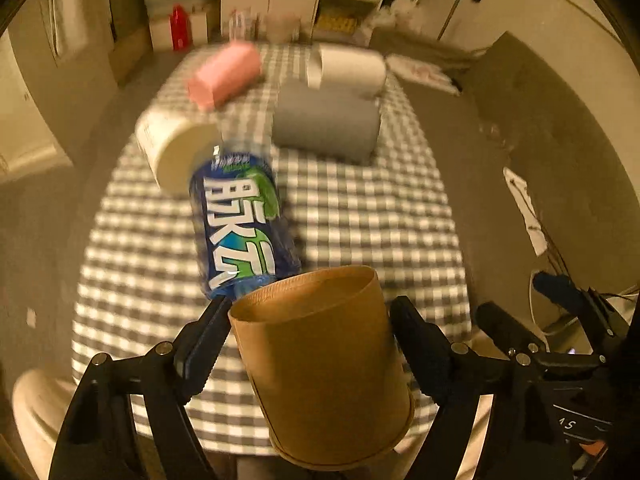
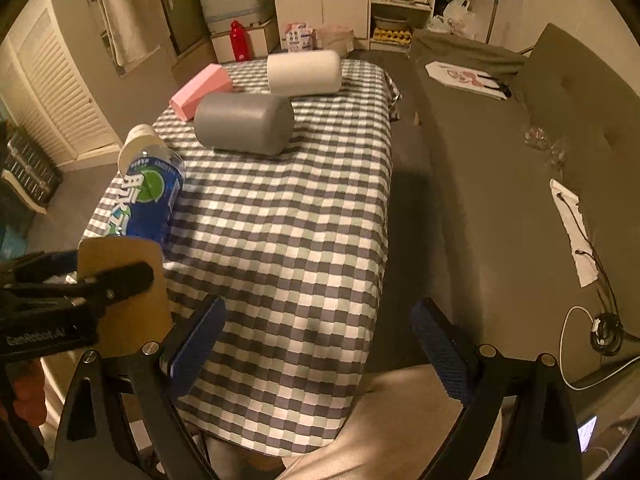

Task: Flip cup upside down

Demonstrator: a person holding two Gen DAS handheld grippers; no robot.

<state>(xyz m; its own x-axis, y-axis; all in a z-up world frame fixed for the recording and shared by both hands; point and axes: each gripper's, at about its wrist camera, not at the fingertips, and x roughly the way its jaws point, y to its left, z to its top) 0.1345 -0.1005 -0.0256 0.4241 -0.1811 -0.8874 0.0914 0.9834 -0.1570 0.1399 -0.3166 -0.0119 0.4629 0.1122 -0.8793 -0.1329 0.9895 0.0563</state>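
Observation:
A brown paper cup (image 1: 320, 364) sits between the fingers of my left gripper (image 1: 310, 344), which is shut on it above the near edge of the checked table (image 1: 360, 220). The cup is tilted, its wide rolled rim toward the camera and its narrow end pointing away. The same cup (image 2: 120, 280) shows at the left of the right wrist view, clamped by the left gripper's fingers (image 2: 116, 276). My right gripper (image 2: 316, 344) is open and empty over the table's near edge.
A blue labelled bottle (image 1: 240, 224) lies on the table just beyond the cup, with a white cylinder (image 1: 180, 156) behind it. A grey roll (image 2: 244, 122), a white roll (image 2: 304, 72) and a pink block (image 2: 202, 90) lie farther back. A grey sofa (image 2: 520, 200) stands to the right.

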